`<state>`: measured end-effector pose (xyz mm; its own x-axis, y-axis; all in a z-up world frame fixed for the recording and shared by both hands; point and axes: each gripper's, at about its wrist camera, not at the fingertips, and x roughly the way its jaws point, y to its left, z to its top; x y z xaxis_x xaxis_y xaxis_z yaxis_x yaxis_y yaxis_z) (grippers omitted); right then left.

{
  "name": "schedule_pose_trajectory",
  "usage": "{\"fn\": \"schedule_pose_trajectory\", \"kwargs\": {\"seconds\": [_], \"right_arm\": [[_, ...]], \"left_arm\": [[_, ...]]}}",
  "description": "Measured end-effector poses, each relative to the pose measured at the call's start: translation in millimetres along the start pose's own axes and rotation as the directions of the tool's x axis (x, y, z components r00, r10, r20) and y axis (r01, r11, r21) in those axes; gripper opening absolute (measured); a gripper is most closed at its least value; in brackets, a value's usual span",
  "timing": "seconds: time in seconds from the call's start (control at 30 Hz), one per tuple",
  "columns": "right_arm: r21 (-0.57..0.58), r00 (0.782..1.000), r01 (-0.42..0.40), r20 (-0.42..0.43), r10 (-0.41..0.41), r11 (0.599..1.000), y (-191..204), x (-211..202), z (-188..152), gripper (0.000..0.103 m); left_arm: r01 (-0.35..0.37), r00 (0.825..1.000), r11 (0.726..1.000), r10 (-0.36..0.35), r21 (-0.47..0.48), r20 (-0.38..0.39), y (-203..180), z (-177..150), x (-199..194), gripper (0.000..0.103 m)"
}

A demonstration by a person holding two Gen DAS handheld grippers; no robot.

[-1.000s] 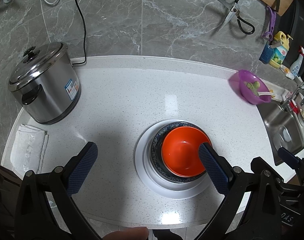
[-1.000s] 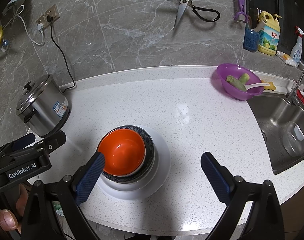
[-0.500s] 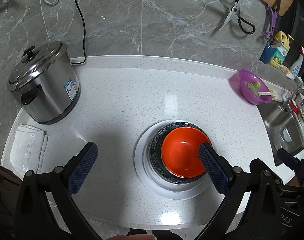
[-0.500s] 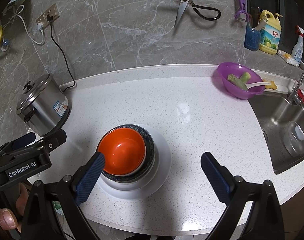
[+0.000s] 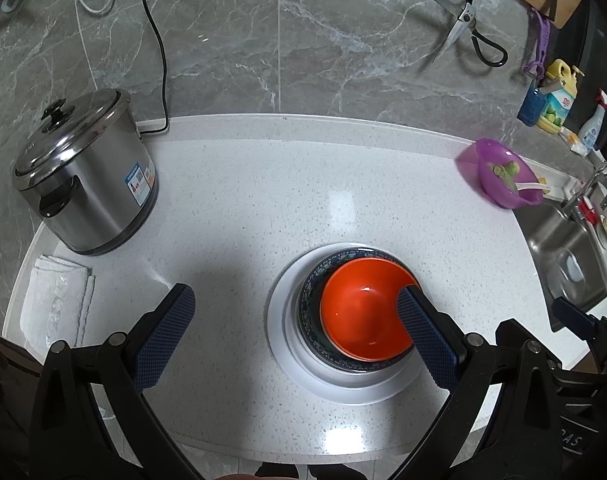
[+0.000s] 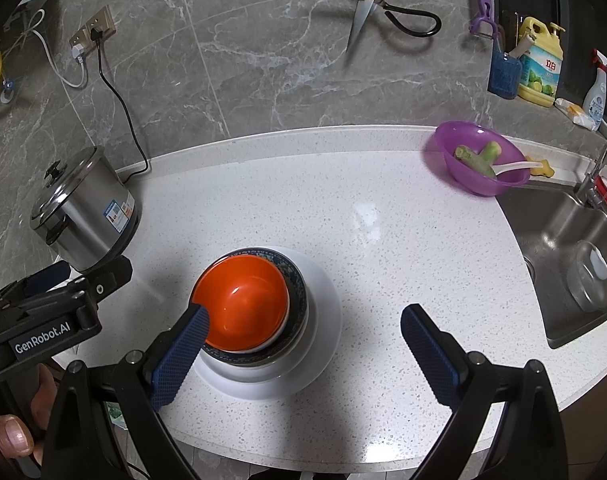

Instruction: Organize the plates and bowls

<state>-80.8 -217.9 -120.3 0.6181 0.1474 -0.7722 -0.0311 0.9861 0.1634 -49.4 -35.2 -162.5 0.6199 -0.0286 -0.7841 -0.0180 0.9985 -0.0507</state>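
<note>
On the far left of the bench (image 5: 239, 208), at about nine o'clock in the left wrist view, a folded white cloth (image 5: 57, 300) lies flat beside a cylindrical steel cooker (image 5: 83, 176) with a domed, knobbed lid and a paper label. Its polished wall looks hard and slick. The bench itself is a pale speckled stone, glossy enough to mirror the ceiling light.

The left claw (image 5: 293, 336) is held wide open with nothing gripped; its right pad overlaps the orange bowl's rim in view, but contact cannot be told.

Near the front edge, at about five o'clock of bench centre, the stack is found: an orange bowl (image 5: 363, 312), smooth and glossy, nested in a dark blue patterned bowl (image 5: 309, 304), both seated on a white plate (image 5: 281, 320) with a broad flat rim. The stacking appears finished, so the step in hand is judged to be release and retreat. It would be done best by lifting both claws straight up and back, pads kept clear of the rims, since glazed ware slides easily on polished stone.

The right claw (image 6: 303, 344) is likewise spread open and empty.

At two o'clock a translucent purple bowl (image 6: 479, 160) holding green stalks and a white spoon sits near the steel sink (image 6: 563, 248).
</note>
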Motion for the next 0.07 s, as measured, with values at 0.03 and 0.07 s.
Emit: {"fn": "schedule_pose_trajectory", "kwargs": {"seconds": [0.03, 0.07], "right_arm": [[0.0, 1.0, 0.0, -0.001, 0.0, 1.0, -1.1, 1.0, 0.7, 0.098], [0.001, 1.0, 0.0, -0.001, 0.0, 1.0, -1.1, 1.0, 0.7, 0.098]], "left_arm": [[0.0, 1.0, 1.0, 0.0, 0.001, 0.001, -0.2, 0.0, -0.2, 0.102], [0.003, 1.0, 1.0, -0.003, 0.001, 0.001, -0.4, 0.3, 0.2, 0.102]]}}
